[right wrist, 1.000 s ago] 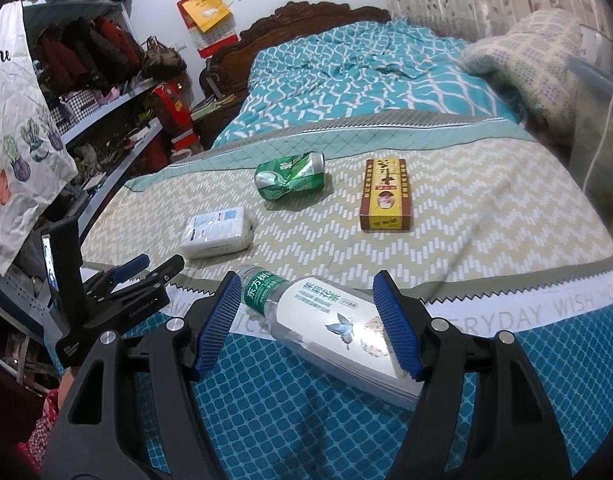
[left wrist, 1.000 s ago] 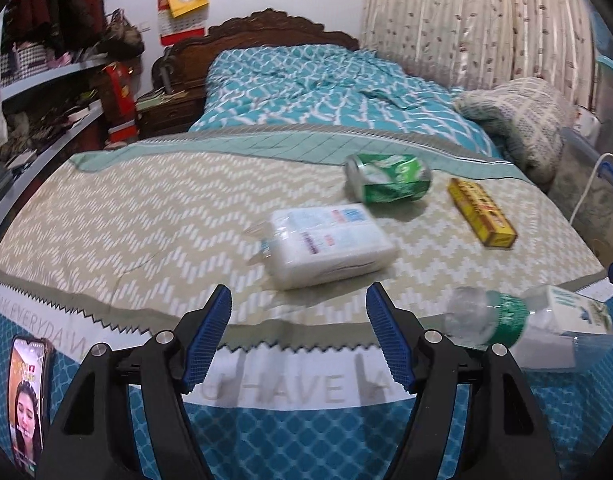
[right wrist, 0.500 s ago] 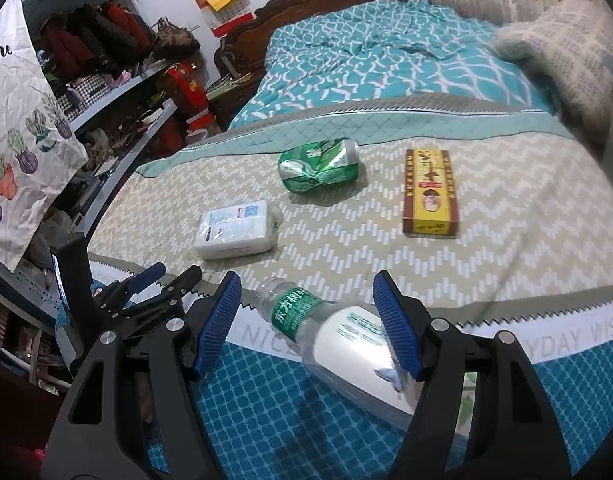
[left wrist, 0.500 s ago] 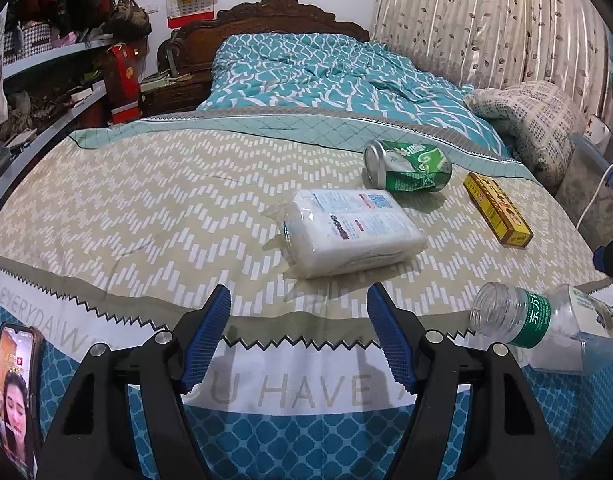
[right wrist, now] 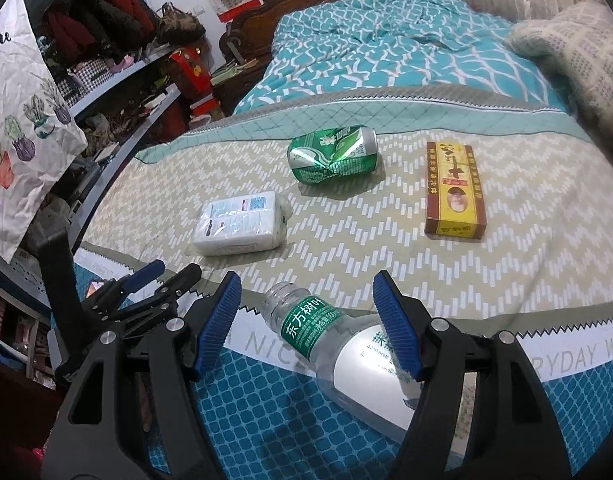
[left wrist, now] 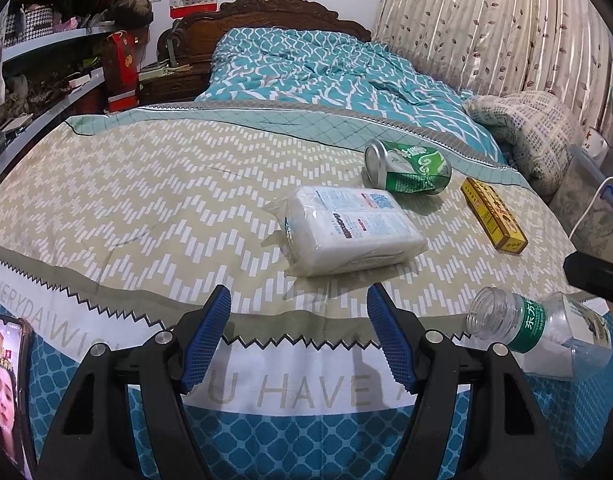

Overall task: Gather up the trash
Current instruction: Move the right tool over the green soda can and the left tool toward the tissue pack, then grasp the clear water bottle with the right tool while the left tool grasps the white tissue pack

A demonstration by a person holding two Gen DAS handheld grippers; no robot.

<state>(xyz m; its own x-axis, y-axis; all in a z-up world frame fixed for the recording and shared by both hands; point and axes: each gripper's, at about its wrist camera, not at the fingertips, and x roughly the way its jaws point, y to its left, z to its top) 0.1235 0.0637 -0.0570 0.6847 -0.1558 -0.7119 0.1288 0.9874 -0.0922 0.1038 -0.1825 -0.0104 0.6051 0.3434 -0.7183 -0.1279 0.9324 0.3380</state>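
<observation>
Trash lies on the bed cover: a white tissue pack (left wrist: 352, 230) (right wrist: 242, 222), a crushed green can (left wrist: 408, 166) (right wrist: 334, 154), a yellow-brown box (left wrist: 492, 214) (right wrist: 454, 188) and an uncapped clear plastic bottle with a green label (left wrist: 542, 330) (right wrist: 346, 344). My left gripper (left wrist: 298, 344) is open and empty, just short of the tissue pack; it also shows in the right wrist view (right wrist: 158, 280). My right gripper (right wrist: 306, 326) is open, its jaws on either side of the lying bottle, not closed on it.
A phone with a lit screen (left wrist: 6, 384) lies at the left near the bed's front edge. Cluttered shelves (right wrist: 86, 92) run along the left side. A folded blanket (left wrist: 534, 132), a cable and curtains (left wrist: 486, 20) are on the right. The wooden headboard (left wrist: 274, 12) is far back.
Both grippers have moved forward over the bed. The tissue pack is nearer my left gripper, and the bottle's neck now lies between the right jaws. Both stay open.
</observation>
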